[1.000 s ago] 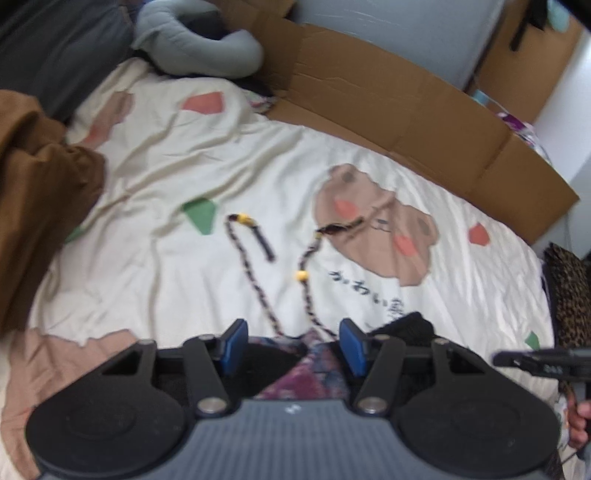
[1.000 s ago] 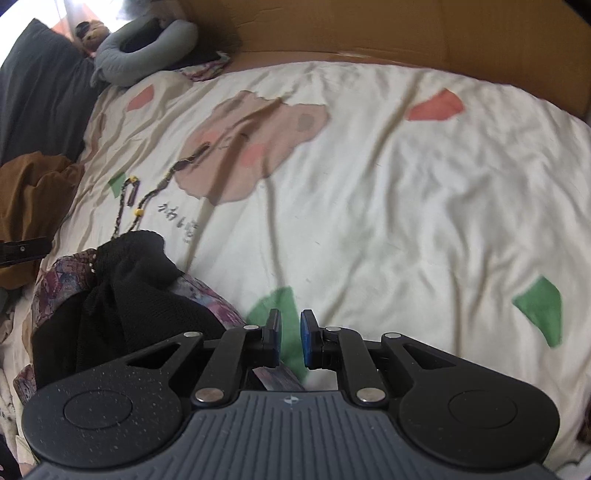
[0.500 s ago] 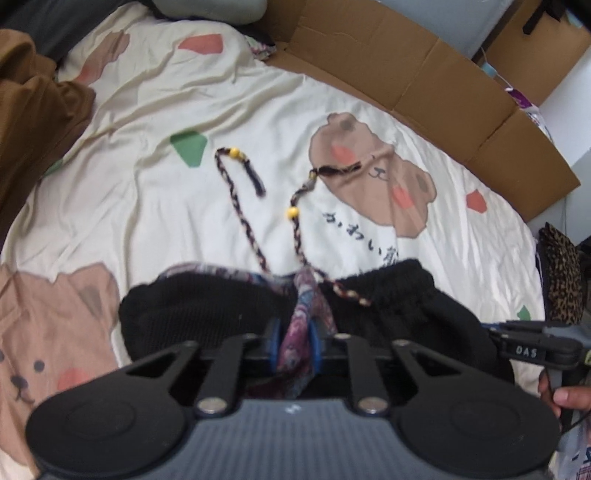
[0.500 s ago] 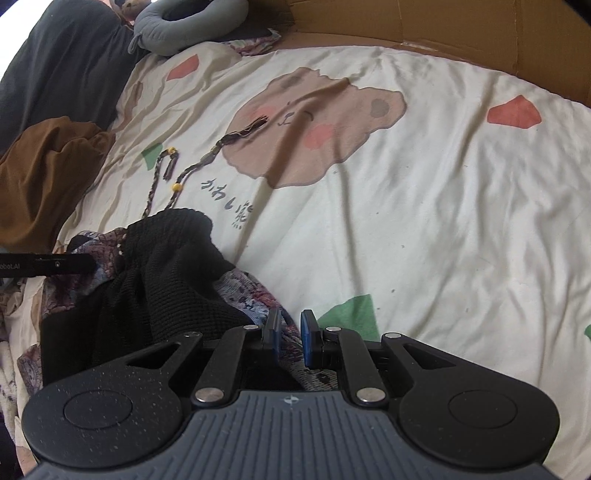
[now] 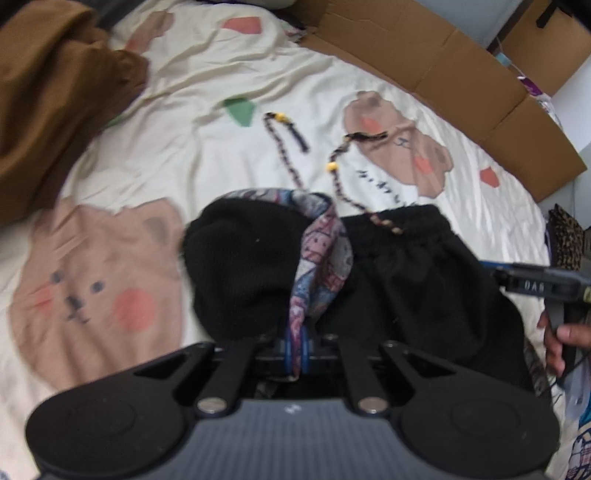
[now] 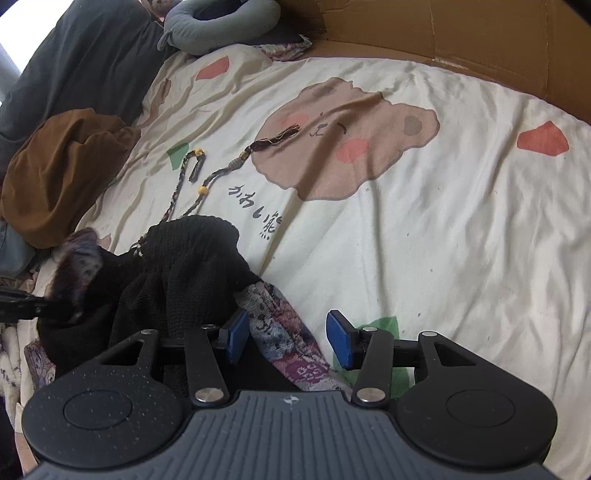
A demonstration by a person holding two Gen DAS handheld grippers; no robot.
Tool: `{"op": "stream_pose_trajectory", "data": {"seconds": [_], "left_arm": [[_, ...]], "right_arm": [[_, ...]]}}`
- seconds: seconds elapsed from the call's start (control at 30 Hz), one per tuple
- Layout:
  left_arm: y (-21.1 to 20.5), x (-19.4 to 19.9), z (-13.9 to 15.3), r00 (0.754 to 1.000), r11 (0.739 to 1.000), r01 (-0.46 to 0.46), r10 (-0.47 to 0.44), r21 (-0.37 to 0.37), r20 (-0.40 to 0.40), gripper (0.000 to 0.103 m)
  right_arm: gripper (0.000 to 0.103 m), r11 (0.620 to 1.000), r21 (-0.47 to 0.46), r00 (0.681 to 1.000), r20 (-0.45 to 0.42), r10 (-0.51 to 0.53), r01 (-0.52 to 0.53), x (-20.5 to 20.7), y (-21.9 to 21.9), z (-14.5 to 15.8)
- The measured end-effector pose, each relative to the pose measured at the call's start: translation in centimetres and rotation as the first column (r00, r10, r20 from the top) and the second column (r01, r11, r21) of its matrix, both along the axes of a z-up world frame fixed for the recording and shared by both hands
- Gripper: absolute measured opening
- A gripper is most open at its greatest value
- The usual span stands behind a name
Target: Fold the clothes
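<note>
Cardboard wall [image 6: 461, 33] beyond open bedsheet [image 6: 443, 221]

A bedroom in a home, with a bed serving as the work surface.

A cream cotton bedsheet printed with brown cartoon bears, red and green patches and Japanese lettering [image 6: 424, 229] is covering the whole mattress, wrinkling under loose laundry. At the head of that sheet a dark grey pillow [image 6: 85, 62] and a grey U-shaped neck cushion [image 6: 221, 22] are lying together. A crumpled brown fabric heap [image 6: 62, 173] is sitting on the sheet's edge below the pillow. Flattened brown corrugated cardboard [image 5: 436, 62] is running along the sheet's far side, and a leopard-print fabric item [image 5: 565, 236] is showing just past its corner.
</note>
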State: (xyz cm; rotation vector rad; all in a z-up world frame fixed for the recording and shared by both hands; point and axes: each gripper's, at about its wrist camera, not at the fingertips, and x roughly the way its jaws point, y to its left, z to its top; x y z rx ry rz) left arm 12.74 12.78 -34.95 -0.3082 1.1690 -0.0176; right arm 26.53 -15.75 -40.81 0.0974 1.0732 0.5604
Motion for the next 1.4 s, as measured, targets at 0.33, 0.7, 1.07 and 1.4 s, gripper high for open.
{"op": "stream_pose_trajectory", "data": {"seconds": [0.33,0.7,1.07,1.4], "left_arm": [[3.4,-4.3,0.2,0.994,0.991,-0.045,0.057,0.128,-0.09,0.005],[8.0,-7.1,-1.0,0.972,0.969,-0.131,0.167,0.209,-0.163,0.005],[8.3,-6.7,-0.1,0.977,0.963,-0.132,0.167,0.236,-0.136,0.005],[8.4,-5.7,1.8,0.987,0.972,-0.135,0.15,0.192,-0.066,0.005]], "right_arm": [[0.053,0.996,-0.043,0.997,-0.027,0.073,-0.074,0.6,1.9,-1.6],[0.005,0.99,-0.104,0.995,-0.022,0.095,-0.097,-0.1,2.3,-1.5],[0.002,0.993,-0.121,1.0,0.022,0.01,-0.007,-0.8,-0.9,1.5],[0.001,0.985,-0.107,0.99,0.068,-0.126,0.132,-1.6,-5.1,5.1]]}}
